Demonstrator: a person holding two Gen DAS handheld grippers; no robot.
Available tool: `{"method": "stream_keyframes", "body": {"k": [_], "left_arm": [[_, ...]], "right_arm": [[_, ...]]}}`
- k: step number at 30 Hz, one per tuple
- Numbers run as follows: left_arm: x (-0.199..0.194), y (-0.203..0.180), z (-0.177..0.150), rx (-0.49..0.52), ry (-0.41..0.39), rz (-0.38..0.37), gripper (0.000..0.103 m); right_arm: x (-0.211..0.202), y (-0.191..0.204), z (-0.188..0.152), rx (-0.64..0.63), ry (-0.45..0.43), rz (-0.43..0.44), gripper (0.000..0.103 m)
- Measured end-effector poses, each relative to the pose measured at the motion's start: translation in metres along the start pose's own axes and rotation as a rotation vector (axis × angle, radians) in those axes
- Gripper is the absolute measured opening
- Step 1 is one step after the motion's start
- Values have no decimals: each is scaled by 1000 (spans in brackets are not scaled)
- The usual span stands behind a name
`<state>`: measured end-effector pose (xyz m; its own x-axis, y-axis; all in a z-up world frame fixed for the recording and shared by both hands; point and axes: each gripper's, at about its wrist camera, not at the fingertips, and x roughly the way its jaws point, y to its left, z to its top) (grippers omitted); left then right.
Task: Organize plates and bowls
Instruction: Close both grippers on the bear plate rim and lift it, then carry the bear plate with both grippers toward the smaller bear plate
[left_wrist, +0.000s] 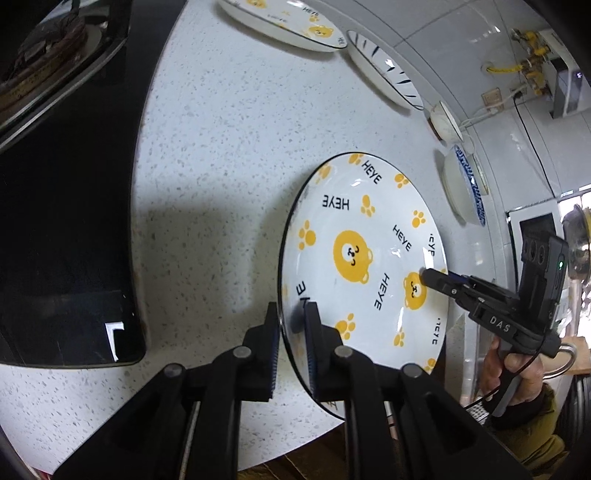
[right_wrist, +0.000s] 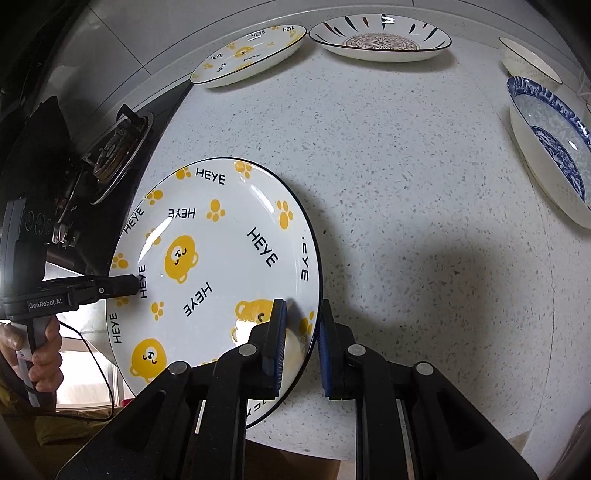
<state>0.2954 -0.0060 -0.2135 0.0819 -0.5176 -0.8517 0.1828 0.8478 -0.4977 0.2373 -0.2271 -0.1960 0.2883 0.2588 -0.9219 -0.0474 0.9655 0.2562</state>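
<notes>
The left gripper (left_wrist: 291, 325) and right gripper (right_wrist: 301, 332) each pinch opposite rims of the bear-print plate (right_wrist: 218, 266), which sits near the counter's (left_wrist: 221, 147) front edge; lift both together and level, then carry it toward its twin plate (right_wrist: 247, 55) at the back.
</notes>
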Motion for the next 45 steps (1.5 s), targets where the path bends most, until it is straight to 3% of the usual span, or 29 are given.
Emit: {"method": "stream_keyframes", "body": {"k": [3, 14, 23, 26, 28, 30, 35, 41, 45], "left_arm": [[-1, -2, -2, 19, -15, -16, 23], [-3, -3, 0, 49, -22, 6, 23], [-28, 1, 8, 38, -97, 15, 35], [-37, -1, 15, 32, -109, 31, 41], [-45, -2, 23, 23, -119, 40, 45], [-52, -2, 35, 9, -128, 33, 54], [-61, -1, 73, -40, -140, 46, 61], [-55, -2, 124, -54, -134, 76, 63], [-47, 10, 160, -82, -134, 110, 63]], "right_arm": [[0, 1, 1, -3, -1, -4, 15], [0, 4, -1, -3, -16, -8, 15], [0, -2, 2, 5, -11, 29, 16], [-4, -7, 7, -6, -9, 45, 21], [-11, -9, 15, -19, -24, 44, 31], [-17, -11, 26, -30, -43, 48, 38], [-24, -10, 66, -66, -69, 122, 52], [-7, -8, 118, -23, -21, 289, 57], [9, 1, 148, -5, 0, 313, 60]]}}
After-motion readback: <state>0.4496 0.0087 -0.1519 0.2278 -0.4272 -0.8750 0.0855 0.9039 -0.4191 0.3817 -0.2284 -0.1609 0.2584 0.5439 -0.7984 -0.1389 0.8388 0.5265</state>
